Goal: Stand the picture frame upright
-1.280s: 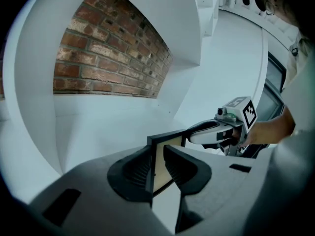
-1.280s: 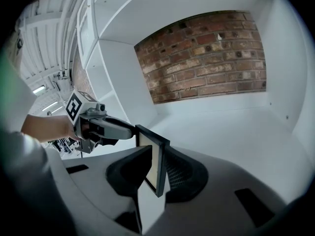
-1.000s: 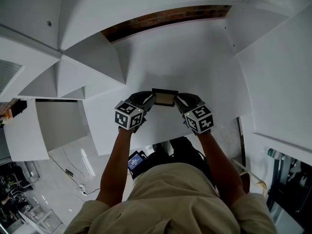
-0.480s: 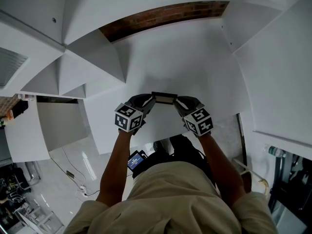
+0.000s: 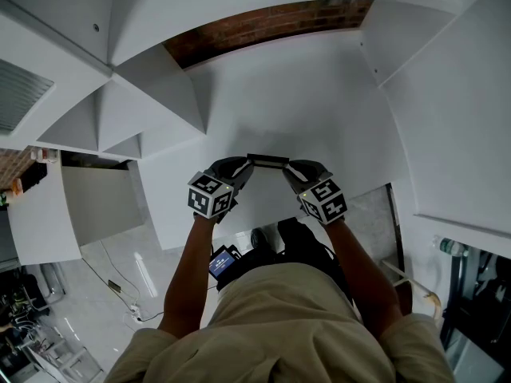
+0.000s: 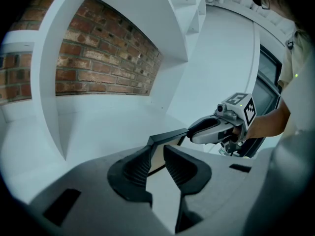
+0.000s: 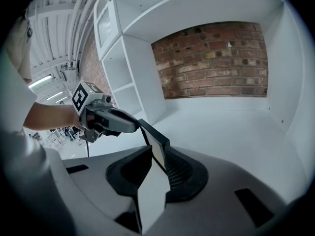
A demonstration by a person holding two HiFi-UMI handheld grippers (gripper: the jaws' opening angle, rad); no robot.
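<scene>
**Shelf unit**: white, open-fronted bay with a brick wall as its back. The bay's shelf is bare and level as far as seen. White side panels close it L and R.

**Person:** stands at the bay front, forearms extended over the near part of the shelf.

**Left tool**: pinching the L end of the picture frame, one pad on each side of its thickness.

**Right tool**: pinching the opp. end the same way, ribbed pads on front and back faces. Both tools angle downward and face each other across the frame.

**Picture frame:** small, dark-rimmed, pale face. It is held between the two tools over the shelf's near-centre, long edge running across. In the head view only its top edge shows, as a thin dark bar, so it is judged near upright. Whether the bottom edge touches the shelf: cannot tell.

**Assessment, hold:**
- End grips leave both faces and the lower edge free.
- Two tools stop a thin flat item twisting while it is tipped, so the hold is sensible.
- No strut seen at the rear; can't confirm one exists.

**Assessment, clearance:**
- Ample open shelf behind the frame and to both sides.
- Side panels are well apart from the tools, and the brick wall is well back.
- The shelf's front edge lies near the tools. Main risk is setting down too close to it.
- Recommend placing further in before release.
</scene>
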